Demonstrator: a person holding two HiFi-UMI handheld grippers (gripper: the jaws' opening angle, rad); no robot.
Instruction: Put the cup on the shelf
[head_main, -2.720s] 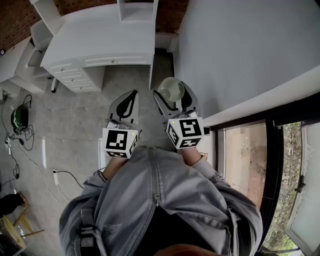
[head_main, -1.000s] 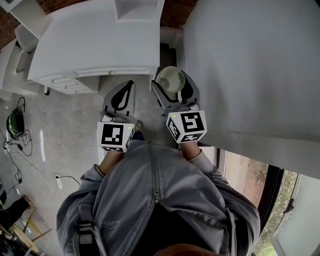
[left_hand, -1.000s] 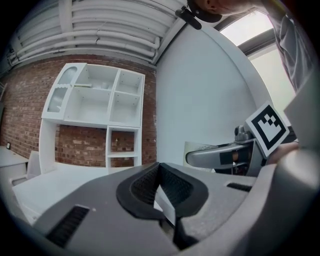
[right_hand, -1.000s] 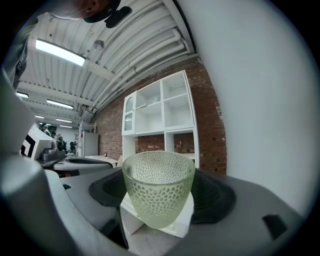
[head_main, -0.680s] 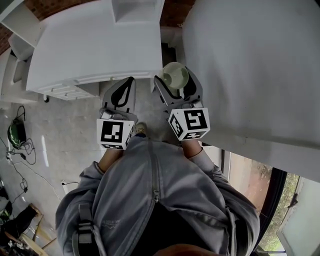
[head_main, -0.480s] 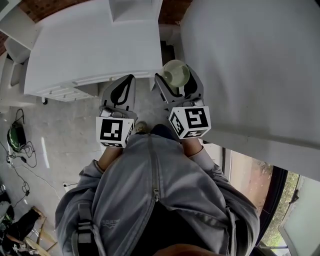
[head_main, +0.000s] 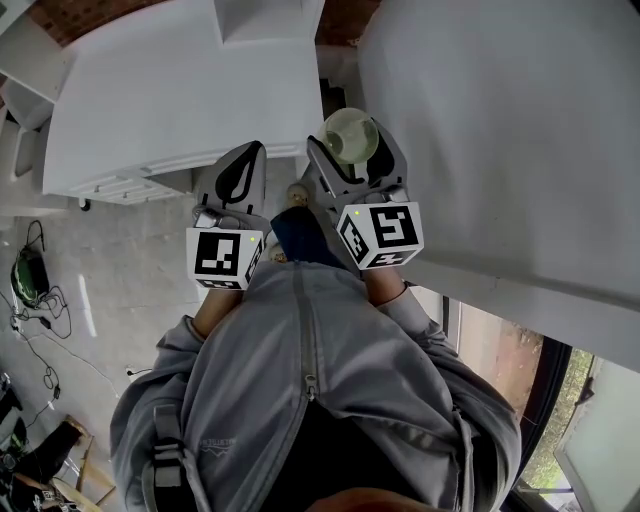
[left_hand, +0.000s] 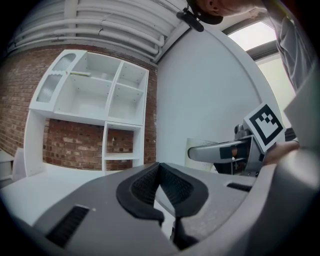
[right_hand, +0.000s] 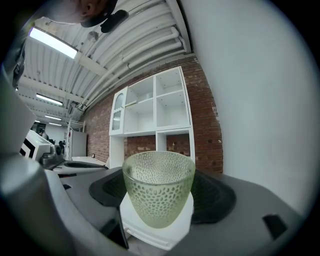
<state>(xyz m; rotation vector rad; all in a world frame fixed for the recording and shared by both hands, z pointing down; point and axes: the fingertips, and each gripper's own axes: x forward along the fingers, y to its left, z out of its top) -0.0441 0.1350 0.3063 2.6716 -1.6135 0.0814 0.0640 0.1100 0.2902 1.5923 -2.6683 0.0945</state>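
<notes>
One cup (right_hand: 159, 192) in right hand-held gripper (head_main: 352, 148)

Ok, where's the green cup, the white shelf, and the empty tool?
cup (right_hand: 159, 192): right gripper view, middle of its dimpled side.
shelf (right_hand: 160, 131): right gripper view, a horizontal board of its frame.
left tool (left_hand: 159, 169): left gripper view, where its closed tips meet.
</notes>
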